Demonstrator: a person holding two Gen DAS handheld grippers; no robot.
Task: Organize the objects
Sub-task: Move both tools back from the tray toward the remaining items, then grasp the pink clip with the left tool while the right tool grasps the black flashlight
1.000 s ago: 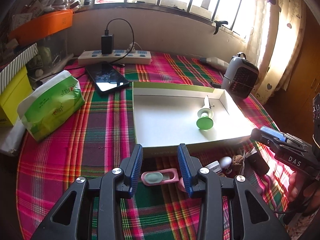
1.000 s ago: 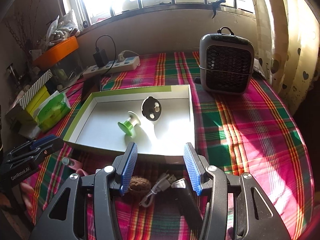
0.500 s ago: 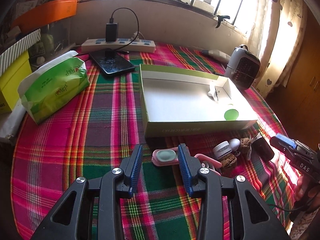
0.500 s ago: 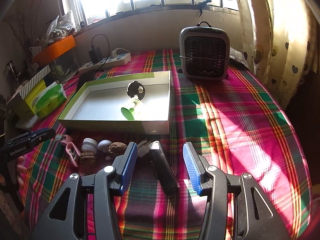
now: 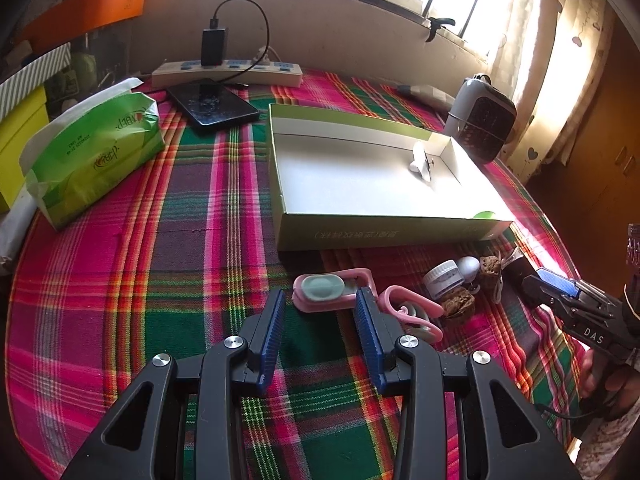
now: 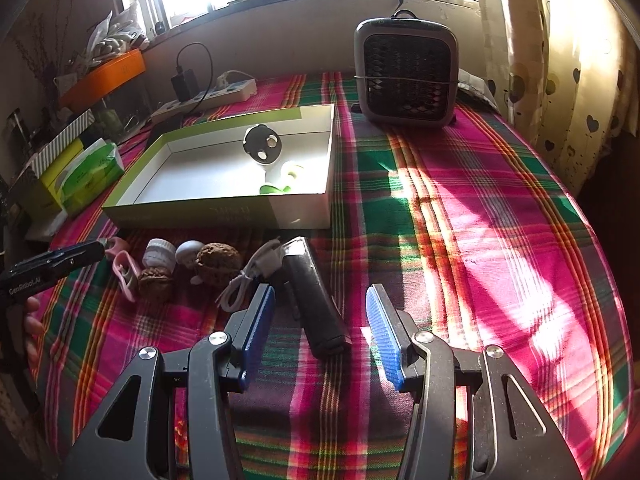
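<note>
Left tongs [image 5: 320, 312] released, lowered and pulled back from box [image 5: 380, 236], now framing pink case [image 5: 332, 290]. Right tongs [image 6: 320, 312] released, dropped toward black bar [image 6: 316, 300] on worktop [image 6: 500, 240]. Loose items lie near box; pickups likely next.
</note>
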